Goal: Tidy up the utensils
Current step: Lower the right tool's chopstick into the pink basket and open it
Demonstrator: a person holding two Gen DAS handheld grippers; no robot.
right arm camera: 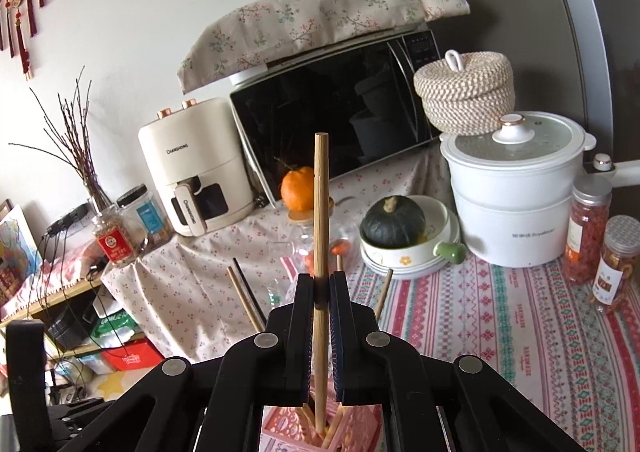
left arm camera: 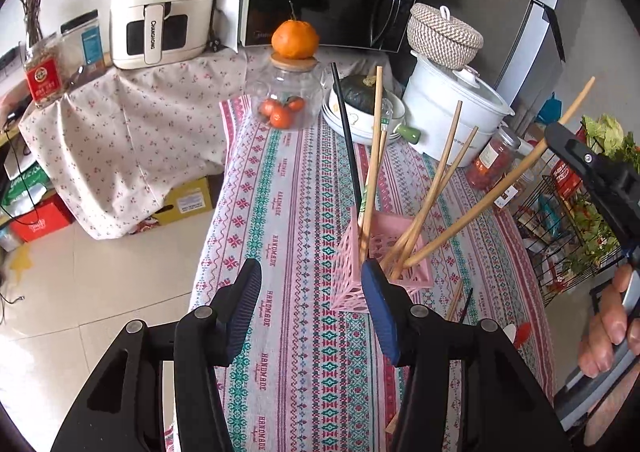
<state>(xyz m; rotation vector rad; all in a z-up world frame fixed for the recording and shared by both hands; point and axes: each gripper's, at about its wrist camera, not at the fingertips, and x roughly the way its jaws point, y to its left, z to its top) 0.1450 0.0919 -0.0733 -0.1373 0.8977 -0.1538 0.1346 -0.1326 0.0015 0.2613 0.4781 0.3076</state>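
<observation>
The left claw hangs over the table, pointing down at the patterned cloth. Its jaws stand partly open and there is nothing between them. One blue pad is just beside the pink basket.

The pink basket stands on the cloth near the middle of the table. Several wooden chopsticks lean in it, fanned out to different sides, and one black chopstick stands in it too. A wooden stick and a black one lie on the cloth just behind the left claw's right finger.

The right claw is closed tight on one wooden chopstick. The stick stands upright, and its lower end goes down into the basket among the other sticks. In the left view, this claw is off to the right, holding the stick slanted, with a person's hand behind it.

At the back of the table are a jar with an orange on its lid, a bowl with a green squash, a white pot and a microwave.
</observation>
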